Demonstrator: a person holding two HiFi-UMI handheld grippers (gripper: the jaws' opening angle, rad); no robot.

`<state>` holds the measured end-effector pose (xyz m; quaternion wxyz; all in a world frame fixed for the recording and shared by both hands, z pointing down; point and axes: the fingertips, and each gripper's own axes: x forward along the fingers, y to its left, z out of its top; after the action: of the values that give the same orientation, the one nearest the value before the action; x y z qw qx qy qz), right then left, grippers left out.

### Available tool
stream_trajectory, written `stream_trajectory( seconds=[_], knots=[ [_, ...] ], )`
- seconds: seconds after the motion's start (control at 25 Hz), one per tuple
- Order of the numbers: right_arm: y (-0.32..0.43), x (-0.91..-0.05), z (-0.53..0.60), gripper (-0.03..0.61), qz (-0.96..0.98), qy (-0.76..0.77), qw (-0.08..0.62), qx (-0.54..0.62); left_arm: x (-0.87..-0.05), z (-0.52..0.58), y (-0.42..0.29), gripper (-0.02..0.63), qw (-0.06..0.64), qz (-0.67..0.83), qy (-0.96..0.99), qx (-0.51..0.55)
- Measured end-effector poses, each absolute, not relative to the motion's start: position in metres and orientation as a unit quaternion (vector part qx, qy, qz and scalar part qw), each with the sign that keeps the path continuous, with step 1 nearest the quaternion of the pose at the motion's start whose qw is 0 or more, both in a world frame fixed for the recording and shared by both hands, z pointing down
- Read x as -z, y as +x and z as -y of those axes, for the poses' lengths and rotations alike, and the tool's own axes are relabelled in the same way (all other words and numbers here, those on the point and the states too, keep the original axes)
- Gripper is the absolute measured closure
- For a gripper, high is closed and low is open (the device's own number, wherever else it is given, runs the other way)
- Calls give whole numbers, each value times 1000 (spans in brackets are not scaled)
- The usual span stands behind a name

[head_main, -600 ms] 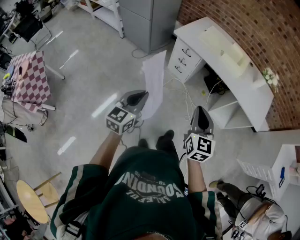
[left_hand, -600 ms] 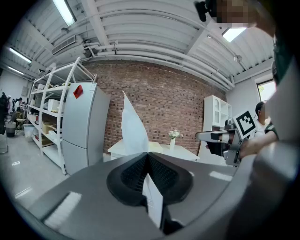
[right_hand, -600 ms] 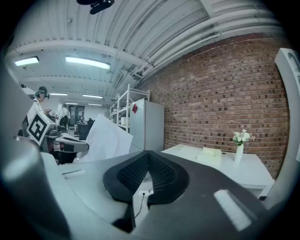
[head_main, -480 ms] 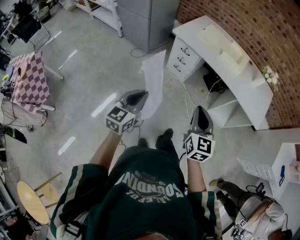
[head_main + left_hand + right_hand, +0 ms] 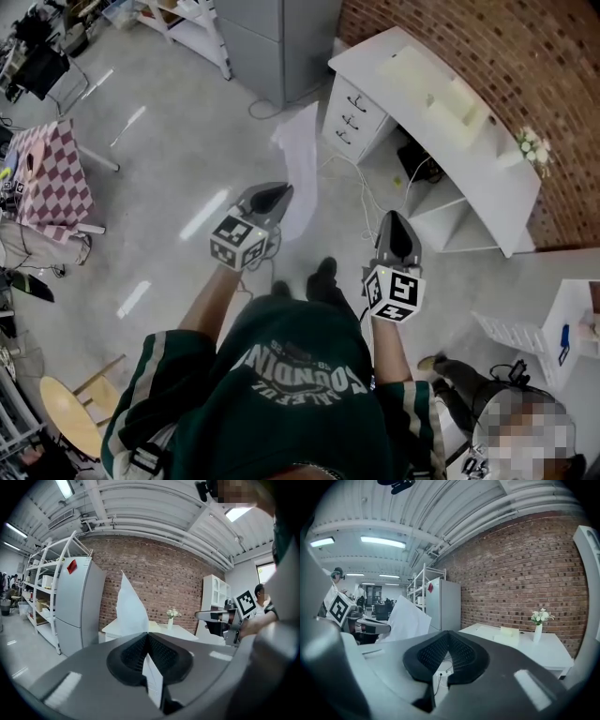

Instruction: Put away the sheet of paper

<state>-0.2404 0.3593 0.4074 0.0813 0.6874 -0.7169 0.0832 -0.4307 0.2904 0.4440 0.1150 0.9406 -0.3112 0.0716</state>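
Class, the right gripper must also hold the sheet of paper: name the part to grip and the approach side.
Probably its free right edge, beyond the left gripper pinching its near end. Bring the right gripper in from the right: the thin sheet of paper juts forward, that edge unobstructed.

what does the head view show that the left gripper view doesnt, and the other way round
Only the head view: the checkered table, the round wooden chair and the person's shoes. Only the left gripper view: the ceiling lights and the sheet of paper's edge pinched inside the shut left claw. Both: the paper, the white desk, the brick wall and the right claw.
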Motion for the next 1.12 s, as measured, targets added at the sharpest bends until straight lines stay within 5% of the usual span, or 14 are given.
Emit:
stream_trajectory(
  seconds=[1.12],
  knots=[
    [-128, -411, -266, 580, 742, 662, 65, -87, -443, -210, -305, 603, 105, 320, 937, -93]
  ],
)
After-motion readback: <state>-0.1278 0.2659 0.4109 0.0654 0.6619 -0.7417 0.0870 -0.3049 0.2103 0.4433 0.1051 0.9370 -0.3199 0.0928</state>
